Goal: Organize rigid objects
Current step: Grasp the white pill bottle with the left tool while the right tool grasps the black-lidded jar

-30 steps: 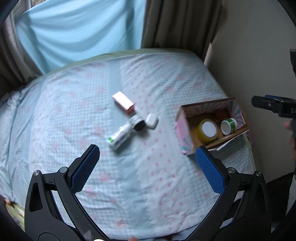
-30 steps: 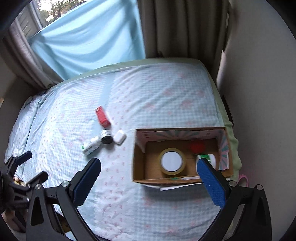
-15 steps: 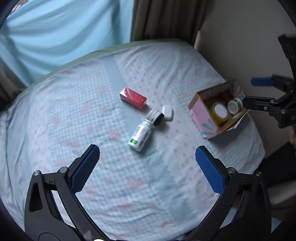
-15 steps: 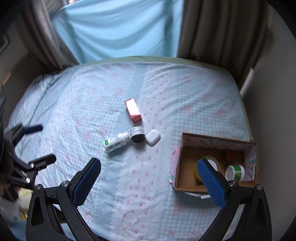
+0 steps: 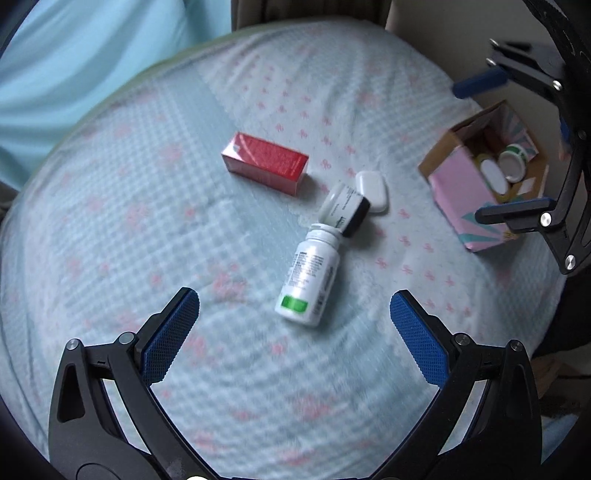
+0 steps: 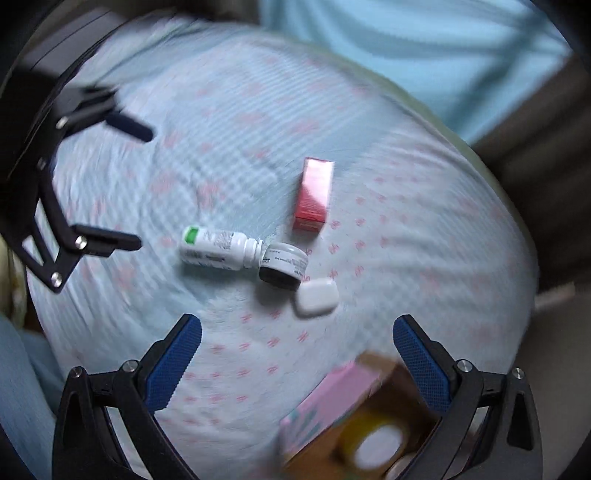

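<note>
A white bottle (image 5: 309, 280) (image 6: 216, 249) with a green label lies on the checked bed cover, its neck touching a small black-and-white jar (image 5: 345, 210) (image 6: 283, 266). A white case (image 5: 372, 191) (image 6: 317, 297) rests beside the jar. A red carton (image 5: 265, 161) (image 6: 314, 194) lies farther back. My left gripper (image 5: 294, 332) hovers open just short of the bottle, empty. My right gripper (image 6: 297, 363) is open and empty over the pink cardboard box (image 5: 480, 177) (image 6: 345, 417), which holds a yellow-rimmed jar (image 6: 373, 443) and a green-rimmed one (image 5: 512, 166).
The bed (image 5: 110, 229) fills both views, with a light blue sheet (image 5: 74, 62) and brown curtains (image 6: 535, 155) behind it. A wall (image 5: 443, 22) stands beyond the box. The box sits near the bed's right edge.
Both grippers have dropped closer to the bed. The left one has neared the bottle; the right one has swung left, so the box now lies under its fingers.
</note>
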The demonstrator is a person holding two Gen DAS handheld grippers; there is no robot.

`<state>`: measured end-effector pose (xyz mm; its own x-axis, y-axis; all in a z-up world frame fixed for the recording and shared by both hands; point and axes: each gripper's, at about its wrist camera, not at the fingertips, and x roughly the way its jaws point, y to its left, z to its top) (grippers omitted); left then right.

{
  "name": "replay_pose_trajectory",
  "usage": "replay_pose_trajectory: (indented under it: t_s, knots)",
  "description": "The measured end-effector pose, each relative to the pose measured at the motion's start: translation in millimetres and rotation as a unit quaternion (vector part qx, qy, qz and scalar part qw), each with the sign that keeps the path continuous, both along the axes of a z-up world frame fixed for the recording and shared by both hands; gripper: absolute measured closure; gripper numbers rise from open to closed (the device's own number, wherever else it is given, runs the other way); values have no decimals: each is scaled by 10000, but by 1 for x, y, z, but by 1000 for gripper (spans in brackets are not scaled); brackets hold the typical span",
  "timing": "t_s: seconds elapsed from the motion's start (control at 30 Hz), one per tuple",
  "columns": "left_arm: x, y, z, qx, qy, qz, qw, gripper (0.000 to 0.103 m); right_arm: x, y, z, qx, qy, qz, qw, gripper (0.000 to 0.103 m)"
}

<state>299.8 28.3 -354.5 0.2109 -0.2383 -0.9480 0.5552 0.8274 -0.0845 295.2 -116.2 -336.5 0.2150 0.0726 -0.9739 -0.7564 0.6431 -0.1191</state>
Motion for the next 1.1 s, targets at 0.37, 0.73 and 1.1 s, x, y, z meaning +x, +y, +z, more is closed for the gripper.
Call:
replay_pose_trajectory:
  t_s: [0.37, 0.73, 1.1]
  knots:
    - [18, -48, -105, 371, 22, -798, 9961, 26, 38, 17, -99, -45, 309, 2524, 9671, 18]
    - [10, -64, -141, 302, 149, -1189, 9923, 38, 32, 31, -130, 246, 451, 3688, 9281, 26]
    - [5, -62, -136, 200, 74, -1236, 9921, 55, 32, 44, -131, 389, 706, 3690, 9259, 49]
